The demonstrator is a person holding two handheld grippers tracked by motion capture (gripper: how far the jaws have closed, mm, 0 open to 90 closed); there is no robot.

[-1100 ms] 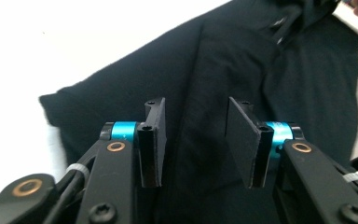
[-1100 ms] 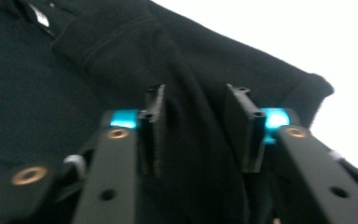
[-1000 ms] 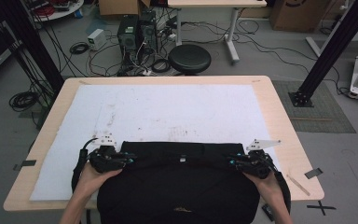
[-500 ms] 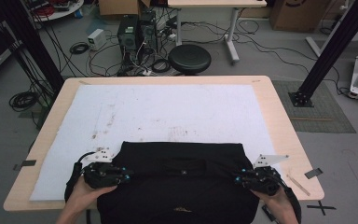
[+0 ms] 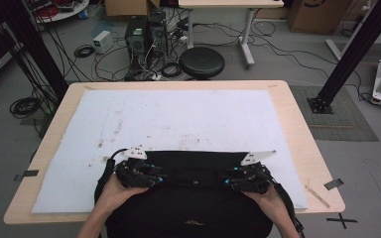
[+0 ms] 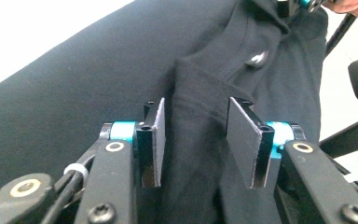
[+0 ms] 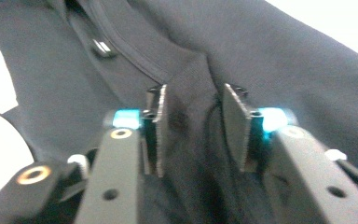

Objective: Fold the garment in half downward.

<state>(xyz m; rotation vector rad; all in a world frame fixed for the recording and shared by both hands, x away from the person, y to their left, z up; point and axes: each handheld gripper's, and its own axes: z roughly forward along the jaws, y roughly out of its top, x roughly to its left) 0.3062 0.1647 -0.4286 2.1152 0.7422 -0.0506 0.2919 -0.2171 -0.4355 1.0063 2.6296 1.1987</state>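
Note:
A black shirt (image 5: 193, 208) lies on the white sheet (image 5: 188, 119) at the table's near edge and hangs over it. My left gripper (image 5: 158, 177) and right gripper (image 5: 226, 181) lie on its upper part and point inward at each other. In the left gripper view the left gripper (image 6: 195, 116) stands with a raised fold of shirt (image 6: 98, 70) between its pads; its jaws have just opened, then closed in a little. The right gripper (image 7: 193, 100) straddles a like fold of shirt (image 7: 284, 56); its jaws have just been opening. Neither pair of pads presses the cloth. A collar label (image 6: 258, 58) shows between the grippers.
The wooden table (image 5: 297, 114) carries tape marks (image 5: 333, 183) at its right front corner. Behind the table stand a black stool (image 5: 202, 63), a computer tower (image 5: 138, 34) and loose cables on the floor. A black frame post (image 5: 349, 54) rises at the right.
Both hands drew back toward the near edge, then moved inward toward each other along the shirt. Both grippers let go of the cloth and their jaws stand apart.

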